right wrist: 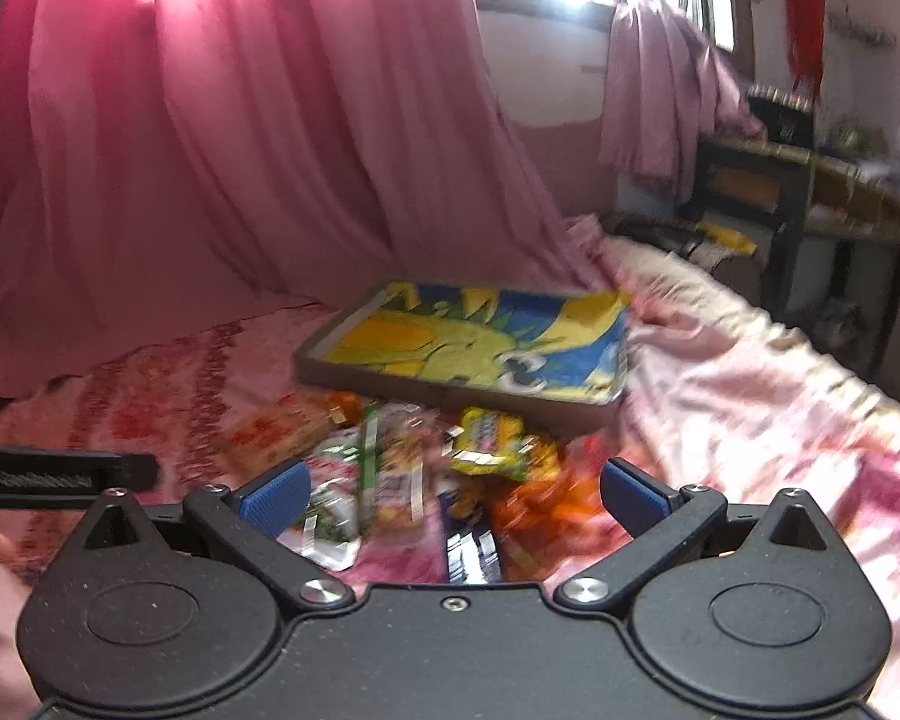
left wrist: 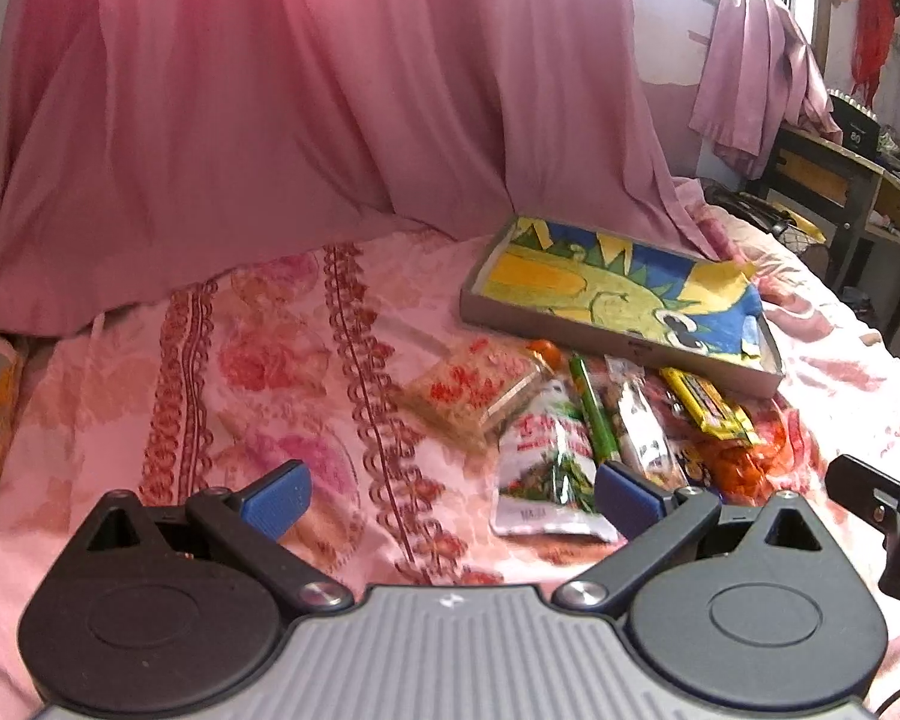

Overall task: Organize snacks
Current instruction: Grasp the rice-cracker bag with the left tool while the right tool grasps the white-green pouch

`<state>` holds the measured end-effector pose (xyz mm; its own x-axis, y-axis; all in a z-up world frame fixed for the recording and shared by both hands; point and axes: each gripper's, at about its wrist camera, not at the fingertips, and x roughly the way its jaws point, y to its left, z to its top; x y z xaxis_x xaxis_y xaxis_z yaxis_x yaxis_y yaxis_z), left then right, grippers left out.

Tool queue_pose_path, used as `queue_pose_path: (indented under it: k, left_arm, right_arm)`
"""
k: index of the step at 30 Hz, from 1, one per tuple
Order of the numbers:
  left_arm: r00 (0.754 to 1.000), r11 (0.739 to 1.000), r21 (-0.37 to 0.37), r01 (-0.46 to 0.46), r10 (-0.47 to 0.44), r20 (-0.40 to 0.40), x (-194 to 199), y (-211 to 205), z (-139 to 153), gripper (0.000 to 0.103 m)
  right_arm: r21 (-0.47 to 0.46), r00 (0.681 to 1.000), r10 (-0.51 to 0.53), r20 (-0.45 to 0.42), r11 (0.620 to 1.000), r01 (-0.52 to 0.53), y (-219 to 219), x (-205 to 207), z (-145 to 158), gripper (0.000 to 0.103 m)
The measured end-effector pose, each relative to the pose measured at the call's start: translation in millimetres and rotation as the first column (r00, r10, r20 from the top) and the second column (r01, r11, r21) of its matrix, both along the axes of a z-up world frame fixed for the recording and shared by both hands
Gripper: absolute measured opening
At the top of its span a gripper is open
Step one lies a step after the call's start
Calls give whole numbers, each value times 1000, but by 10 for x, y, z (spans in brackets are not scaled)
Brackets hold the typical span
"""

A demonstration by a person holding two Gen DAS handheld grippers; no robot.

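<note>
Blue-padded fingers [left wrist: 276, 501] both grippers spread wide, holding nothing.

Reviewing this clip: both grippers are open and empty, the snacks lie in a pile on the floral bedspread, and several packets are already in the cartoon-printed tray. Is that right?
Not quite. The tray holds no packets yet; the left wrist view shows its printed bottom bare. The rest stands: the left gripper and right gripper are open and empty, and the snacks lie piled on the bedspread in front of the tray.
</note>
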<state>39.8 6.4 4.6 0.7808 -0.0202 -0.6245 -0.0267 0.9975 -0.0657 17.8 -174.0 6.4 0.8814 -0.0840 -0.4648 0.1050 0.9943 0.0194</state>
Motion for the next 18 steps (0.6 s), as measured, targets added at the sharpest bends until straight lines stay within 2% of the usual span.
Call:
queue_pose_path:
  k: [4, 12, 14, 18]
  left_arm:
    - [999, 1000, 20, 24, -24, 24, 187, 4, 127, 103]
    - [987, 984, 83, 159, -155, -53, 781, 58, 110, 103]
    - [983, 984, 67, 166, -160, -88, 942, 92, 48, 103]
    - [968, 985, -12, 175, -174, -180, 1296, 207, -149, 103]
  right_arm:
    - [-97, 1000, 11, 7, 995, -11, 10, 183, 48, 102]
    - [-108, 996, 91, 19, 990, -88, 22, 516, -7, 102]
    - [-120, 993, 120, -2, 986, -120, 88, 601, -77, 102]
    - [-100, 977, 205, -49, 973, -209, 258, 787, -212, 102]
